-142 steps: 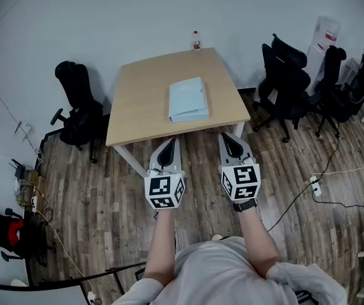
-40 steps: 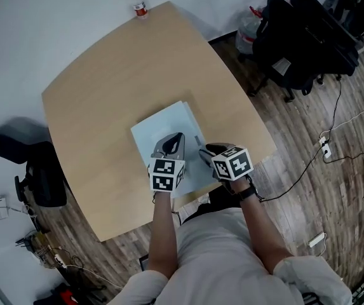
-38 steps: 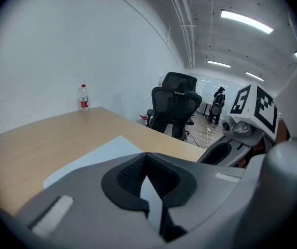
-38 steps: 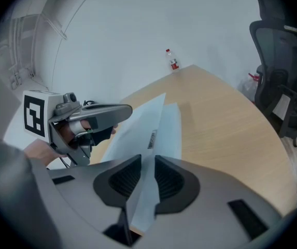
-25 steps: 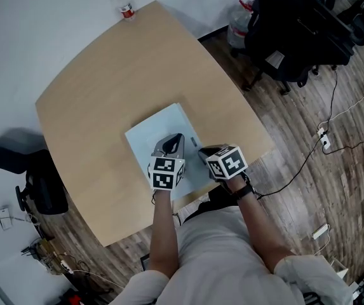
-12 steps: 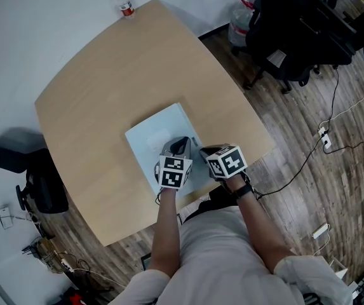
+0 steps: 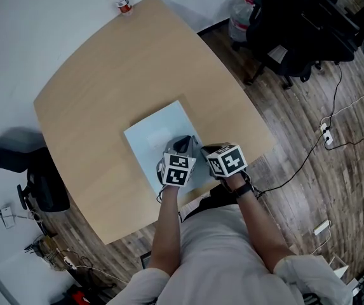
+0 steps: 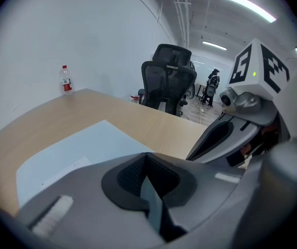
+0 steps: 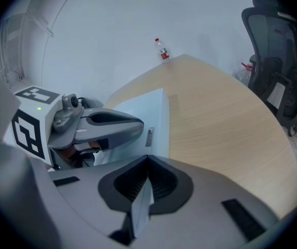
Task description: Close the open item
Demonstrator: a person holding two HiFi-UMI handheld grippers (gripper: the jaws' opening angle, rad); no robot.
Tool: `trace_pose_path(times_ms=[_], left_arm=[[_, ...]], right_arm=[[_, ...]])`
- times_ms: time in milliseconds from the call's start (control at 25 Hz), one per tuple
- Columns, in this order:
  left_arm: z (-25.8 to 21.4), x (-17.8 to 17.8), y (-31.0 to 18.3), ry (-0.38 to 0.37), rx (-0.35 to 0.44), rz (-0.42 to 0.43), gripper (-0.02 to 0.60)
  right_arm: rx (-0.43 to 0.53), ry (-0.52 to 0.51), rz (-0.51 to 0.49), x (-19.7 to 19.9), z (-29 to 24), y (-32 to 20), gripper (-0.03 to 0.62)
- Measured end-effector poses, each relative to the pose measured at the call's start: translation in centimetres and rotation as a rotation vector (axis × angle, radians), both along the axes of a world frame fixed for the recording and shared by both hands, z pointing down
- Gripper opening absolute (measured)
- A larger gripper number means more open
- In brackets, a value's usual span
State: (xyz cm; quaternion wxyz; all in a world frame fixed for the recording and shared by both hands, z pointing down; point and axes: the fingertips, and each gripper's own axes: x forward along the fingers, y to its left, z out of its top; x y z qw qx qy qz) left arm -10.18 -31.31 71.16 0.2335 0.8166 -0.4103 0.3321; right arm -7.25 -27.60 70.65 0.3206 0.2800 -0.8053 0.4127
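A pale blue binder (image 7: 156, 135) lies flat on the wooden table (image 7: 105, 75), close to its near edge. Both grippers hover over the binder's near right part, side by side. In the head view my left gripper (image 7: 183, 145) has its tip almost against my right gripper (image 7: 202, 151). Seen from the left gripper view, the left gripper (image 8: 147, 161) has its jaws meeting with nothing between them, above the binder (image 8: 70, 149). The right gripper (image 9: 148, 163) is also shut and empty, by the binder's spine edge (image 9: 158, 113). I cannot tell whether the cover is fully down.
A small bottle (image 7: 123, 5) with a red label stands at the table's far corner. Black office chairs (image 7: 309, 24) crowd the right side, another chair (image 7: 16, 164) sits at the left. Cables and a power strip (image 7: 326, 137) lie on the wooden floor.
My left gripper has slid right across the binder until it is next to the right gripper. The right gripper has stayed in place.
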Motion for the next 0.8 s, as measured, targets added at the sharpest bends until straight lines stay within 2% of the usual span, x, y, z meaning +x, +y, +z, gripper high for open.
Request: trace_pose_path(times_ms=[240,600,800], left_arm=[[0.9,0.1,0.1,-0.083,0.006,0.018,0.009],[1.1,0.3,-0.1,-0.068,-0.007,-0.002,0.009],[-0.2,0.1,0.1,-0.040,0.079,-0.046,0.009]], right_arm=[[-0.006,-0.015,0.010,0.0,0.1,0.0,0.014],[0.013,-0.024,0.040,0.8,-0.2,-0.2,0.014],[0.057,-0.036,0.076,1.4,-1.6,-0.5,0.014]])
